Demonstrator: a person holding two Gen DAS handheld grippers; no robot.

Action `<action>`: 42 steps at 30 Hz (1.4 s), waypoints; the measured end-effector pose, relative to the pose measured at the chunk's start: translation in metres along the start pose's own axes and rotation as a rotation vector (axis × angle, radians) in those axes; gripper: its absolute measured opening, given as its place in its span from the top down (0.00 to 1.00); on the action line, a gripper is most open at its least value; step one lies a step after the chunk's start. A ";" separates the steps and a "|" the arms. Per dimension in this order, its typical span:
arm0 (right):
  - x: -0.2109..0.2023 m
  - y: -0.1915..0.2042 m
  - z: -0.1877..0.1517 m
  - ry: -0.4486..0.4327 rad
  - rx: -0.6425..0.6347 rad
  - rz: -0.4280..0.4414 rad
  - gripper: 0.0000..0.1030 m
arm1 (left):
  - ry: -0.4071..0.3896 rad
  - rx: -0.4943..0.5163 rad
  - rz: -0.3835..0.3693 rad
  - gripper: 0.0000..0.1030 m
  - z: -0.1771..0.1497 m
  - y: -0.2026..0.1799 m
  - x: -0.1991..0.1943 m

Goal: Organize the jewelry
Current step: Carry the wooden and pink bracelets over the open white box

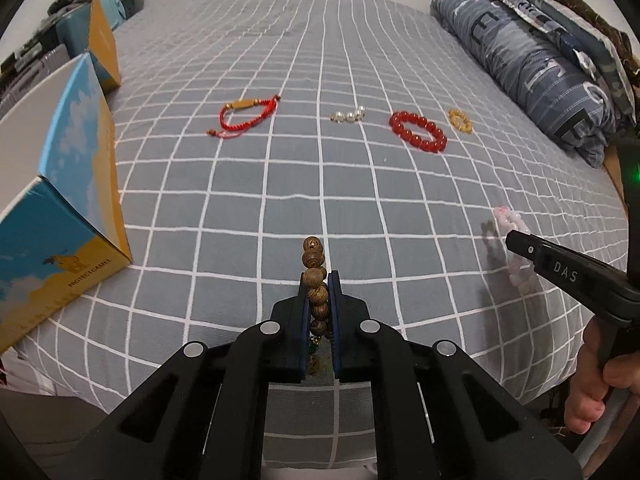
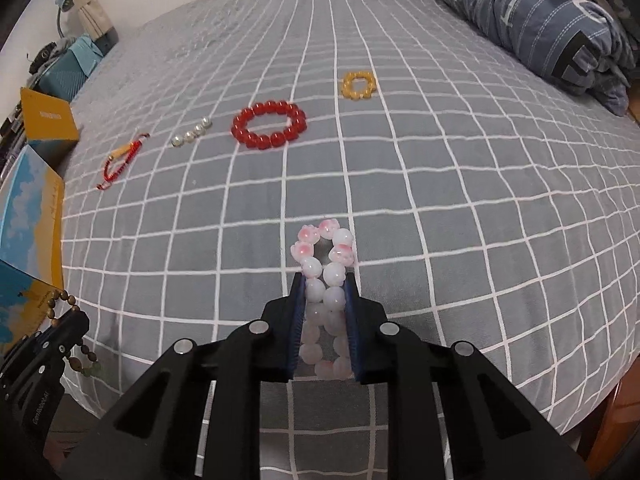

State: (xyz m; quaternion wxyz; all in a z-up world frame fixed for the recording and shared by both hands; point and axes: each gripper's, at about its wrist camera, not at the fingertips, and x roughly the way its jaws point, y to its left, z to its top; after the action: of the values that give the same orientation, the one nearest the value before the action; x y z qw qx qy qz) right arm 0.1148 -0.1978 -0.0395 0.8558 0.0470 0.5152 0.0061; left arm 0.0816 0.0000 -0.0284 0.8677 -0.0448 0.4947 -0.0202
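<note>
My left gripper [image 1: 318, 280] is shut on a brown wooden bead bracelet [image 1: 314, 258], held above the near part of the bed. My right gripper [image 2: 324, 280] is shut on a pink and white bead bracelet [image 2: 326, 242], squeezed between the pads. On the bed farther off lie a red cord bracelet [image 1: 242, 118], a few pearl beads [image 1: 350, 115], a red bead bracelet [image 1: 418, 131] and a small amber bead ring [image 1: 460, 120]. They also show in the right wrist view: red bead bracelet [image 2: 269, 124], amber ring [image 2: 359, 85], pearls [image 2: 192, 132], cord bracelet [image 2: 122, 160].
An open blue and yellow box [image 1: 60, 184] stands at the left bed edge, its lid [image 1: 102, 40] behind it. A folded blue quilt [image 1: 532, 68] lies at the right. The bed has a grey grid sheet [image 1: 320, 184].
</note>
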 end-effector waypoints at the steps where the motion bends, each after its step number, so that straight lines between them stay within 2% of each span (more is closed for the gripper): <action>1: -0.002 0.000 0.000 -0.011 0.000 0.001 0.83 | -0.006 0.001 0.002 0.93 0.000 0.000 -0.002; 11: -0.021 0.007 0.005 -0.085 -0.009 0.006 0.82 | -0.070 -0.003 0.025 0.93 0.008 0.006 -0.021; 21: -0.040 0.024 0.010 -0.164 -0.041 0.002 0.82 | -0.173 0.009 0.057 0.93 0.016 0.009 -0.046; 26: -0.048 0.033 0.014 -0.192 -0.059 0.008 0.82 | -0.194 0.005 0.053 0.93 0.020 0.011 -0.054; 42: -0.065 0.090 0.025 -0.246 -0.129 0.037 0.82 | -0.269 -0.048 0.149 0.93 0.039 0.058 -0.092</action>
State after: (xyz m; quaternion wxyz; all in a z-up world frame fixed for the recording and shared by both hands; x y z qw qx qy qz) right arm 0.1097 -0.1138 0.0369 0.9134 0.0017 0.4041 0.0493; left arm 0.0680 0.0675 0.0649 0.9240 -0.0310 0.3761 0.0622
